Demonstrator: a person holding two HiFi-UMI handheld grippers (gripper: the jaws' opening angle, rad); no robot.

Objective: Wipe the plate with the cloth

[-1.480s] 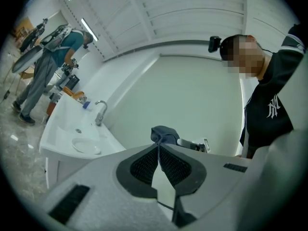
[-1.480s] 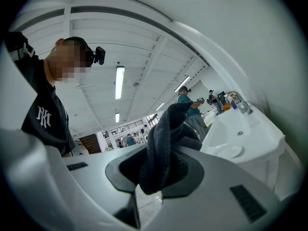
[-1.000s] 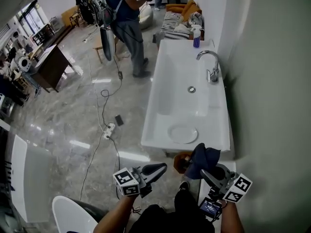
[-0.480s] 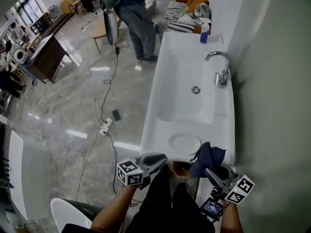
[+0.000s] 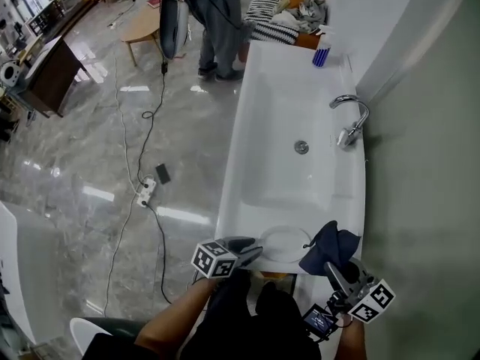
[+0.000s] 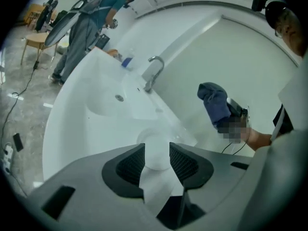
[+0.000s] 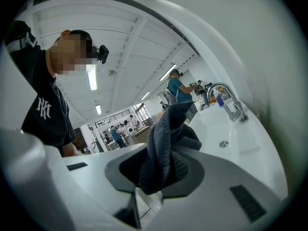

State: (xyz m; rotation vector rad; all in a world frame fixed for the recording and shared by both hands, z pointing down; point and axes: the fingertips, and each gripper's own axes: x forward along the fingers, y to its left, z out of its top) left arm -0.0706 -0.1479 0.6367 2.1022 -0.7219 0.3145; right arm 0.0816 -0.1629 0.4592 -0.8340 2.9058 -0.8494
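Note:
A white plate (image 5: 283, 244) lies on the near ledge of the long white sink (image 5: 255, 148). My left gripper (image 5: 251, 250) sits low at the plate's left rim. Its jaws are opening, with nothing pressed between the pads. The left gripper view shows the plate (image 6: 154, 146) through the gap of the left gripper (image 6: 157, 150). My right gripper (image 5: 335, 265) is shut on a dark blue cloth (image 5: 330, 247), held just right of the plate above the sink's near right corner. In the right gripper view the cloth (image 7: 166, 143) bulges up out of the right gripper (image 7: 161, 170).
A chrome faucet (image 5: 351, 122) stands at the sink's right side, with the drain (image 5: 301, 147) in the basin and a blue bottle (image 5: 321, 55) at the far end. A person (image 5: 217, 21) stands beyond. Cables and a power strip (image 5: 146, 190) lie on the floor to the left. A wall runs along the right.
Both grippers have moved forward to the sink's near end. The left one has dropped to the plate's rim and its jaws have parted. The right one still carries the cloth.

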